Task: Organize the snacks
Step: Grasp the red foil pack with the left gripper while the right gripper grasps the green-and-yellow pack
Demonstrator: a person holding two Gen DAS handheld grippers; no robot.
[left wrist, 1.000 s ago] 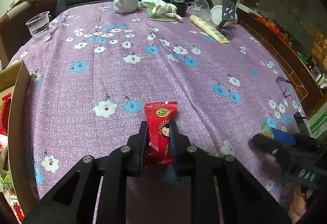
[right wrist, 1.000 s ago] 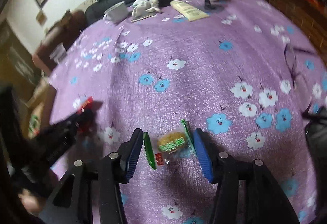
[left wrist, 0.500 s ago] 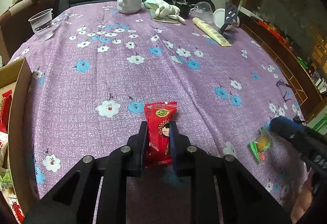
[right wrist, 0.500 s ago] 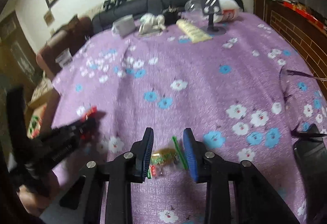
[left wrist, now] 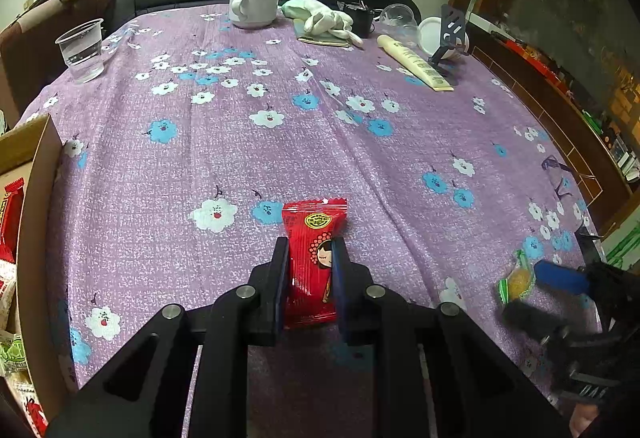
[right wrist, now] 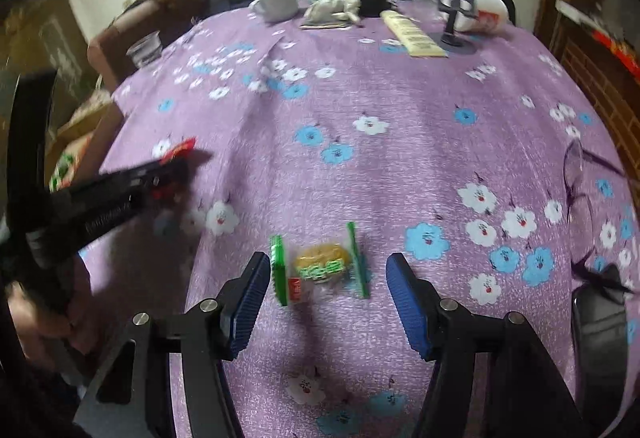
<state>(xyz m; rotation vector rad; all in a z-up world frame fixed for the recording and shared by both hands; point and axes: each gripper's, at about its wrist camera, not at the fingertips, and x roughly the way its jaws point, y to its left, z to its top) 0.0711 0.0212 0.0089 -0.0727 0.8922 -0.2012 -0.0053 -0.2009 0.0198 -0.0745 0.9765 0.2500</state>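
My left gripper [left wrist: 308, 250] is shut on a red snack packet [left wrist: 312, 258] with a cartoon girl on it, held just above the purple flowered tablecloth [left wrist: 280, 142]. My right gripper [right wrist: 328, 270] is open. A clear snack packet with green ends and a yellow cake inside [right wrist: 320, 266] lies on the cloth between its blue pads [right wrist: 404, 298], apart from both. That packet [left wrist: 516, 278] and the right gripper show at the right of the left wrist view. The left gripper with the red packet [right wrist: 180, 150] shows at the left of the right wrist view.
A cardboard box [left wrist: 36, 206] holding several snack packets stands at the table's left edge. At the far end are a plastic cup [left wrist: 82, 50], a white mug [left wrist: 254, 6], a white cloth [left wrist: 324, 18], a cream tube [left wrist: 416, 62] and a black stand [left wrist: 448, 34]. Glasses [right wrist: 580, 174] lie at the right.
My right gripper has opened wide again and the green-ended packet now lies loose between its pads. My left gripper still holds the red packet in the same way.
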